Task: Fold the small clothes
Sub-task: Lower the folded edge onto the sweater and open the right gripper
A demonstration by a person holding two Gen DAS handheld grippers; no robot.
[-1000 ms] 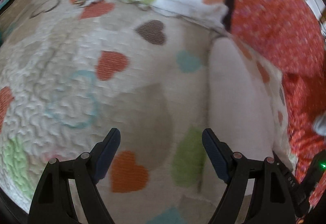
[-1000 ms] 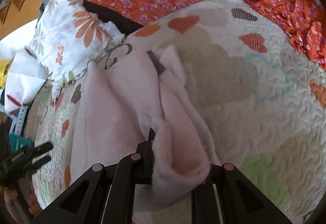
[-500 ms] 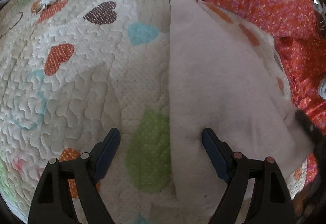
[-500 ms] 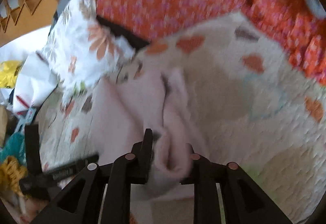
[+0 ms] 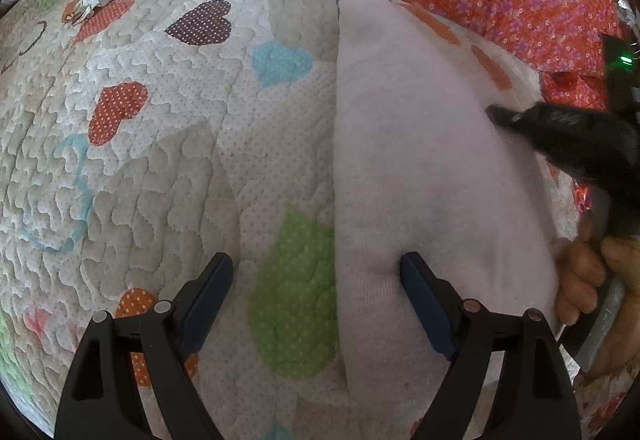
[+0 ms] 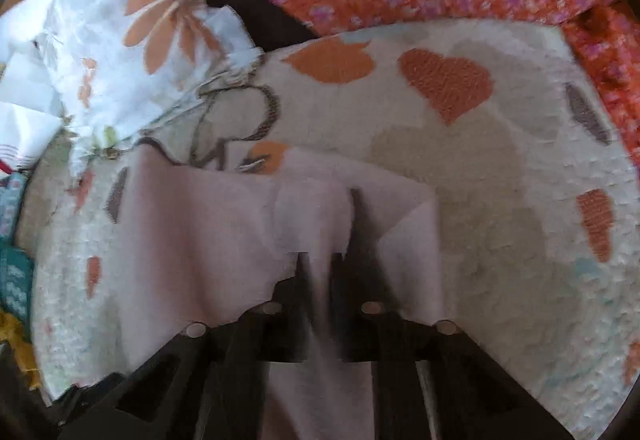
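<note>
Your left claw (image 5: 316, 280) stands spread wide at the pale pink garment's (image 5: 420, 160) near end, one finger on its cloth, the other off its left edge on the heart-print quilt (image 5: 160, 160). The garment lies flat on that quilt, long axis running away from the claw. Your right claw (image 6: 320, 260) is closing, pinching a fold of the soft, limp cloth.

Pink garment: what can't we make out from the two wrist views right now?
- pink garment: its near end is cut off by the bottom edge of the left wrist view; its right edge is hidden behind the right gripper.
- Right wrist view: motion blur, so whether the right gripper's shut jaws pinch the cloth is unclear.
- Garment type: folded, unidentifiable.
- left gripper: open; right pad on the garment.
</note>
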